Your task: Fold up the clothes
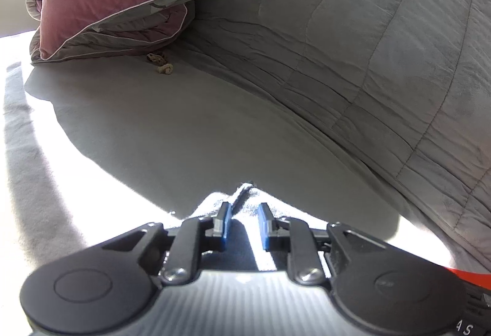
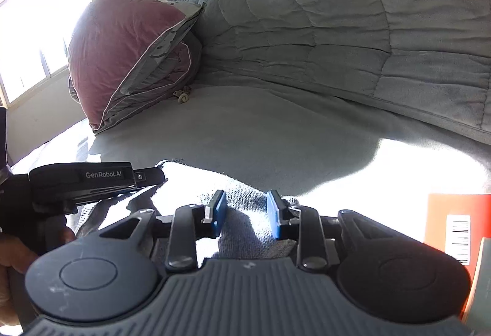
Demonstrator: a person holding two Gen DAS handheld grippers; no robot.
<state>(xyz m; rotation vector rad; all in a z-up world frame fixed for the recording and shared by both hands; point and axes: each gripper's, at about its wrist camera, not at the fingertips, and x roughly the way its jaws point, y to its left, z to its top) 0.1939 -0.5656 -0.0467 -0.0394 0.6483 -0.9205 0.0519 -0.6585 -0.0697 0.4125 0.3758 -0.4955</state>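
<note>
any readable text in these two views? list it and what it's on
"GenRobot.AI": white print on the side of the left gripper, right wrist view.
"A S": partial white letters on the left gripper's body, bottom right corner of its own view.
Barcode label on the orange box: digits too small to read.

- Garment [image 2: 245, 213]: grey knit, speckled weave, washed white by sun.
- Pads [image 1: 226, 224]: bright blue on both black grippers.
- Pillow [image 2: 122, 41], far left: dusty pink, pale piping.
- Quilt [image 1: 383, 44]: grey-green, stitched panels.
- Box [image 2: 457, 222], near right: orange, white barcode label.
</note>
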